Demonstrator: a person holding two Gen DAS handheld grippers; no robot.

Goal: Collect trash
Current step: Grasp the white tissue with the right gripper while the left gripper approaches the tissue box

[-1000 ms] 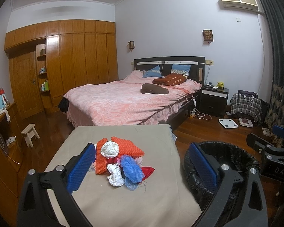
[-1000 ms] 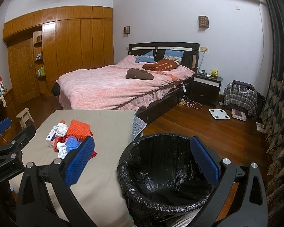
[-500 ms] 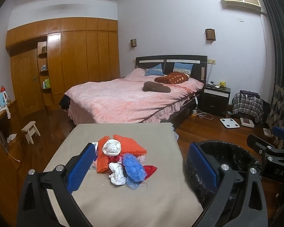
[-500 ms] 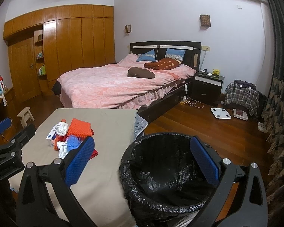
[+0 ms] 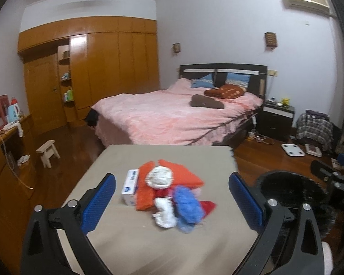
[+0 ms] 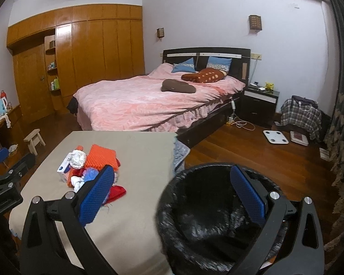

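Note:
A trash pile (image 5: 172, 190) lies on the beige table (image 5: 149, 240): orange foam netting (image 5: 183, 174), crumpled white paper (image 5: 159, 176), a blue wad (image 5: 187, 204), a red scrap and a small white box (image 5: 129, 186). My left gripper (image 5: 172, 176) hovers open just short of the pile, which sits centred between its blue pads. The black-lined bin (image 6: 217, 217) stands at the table's right side. My right gripper (image 6: 172, 169) is open above the bin's near rim, holding nothing. The trash pile (image 6: 91, 167) is to its left.
A pink bed (image 5: 172, 116) fills the room beyond the table. Wooden wardrobes (image 5: 98, 68) line the far left wall, with a small stool (image 5: 48, 152) on the floor. A nightstand (image 6: 259, 105), a scale (image 6: 275, 136) and a plaid bag (image 6: 300, 114) are at the right.
The left gripper has swung left, so the pile now sits centred between its fingers and the white box shows. The right gripper has shifted only slightly over the bin.

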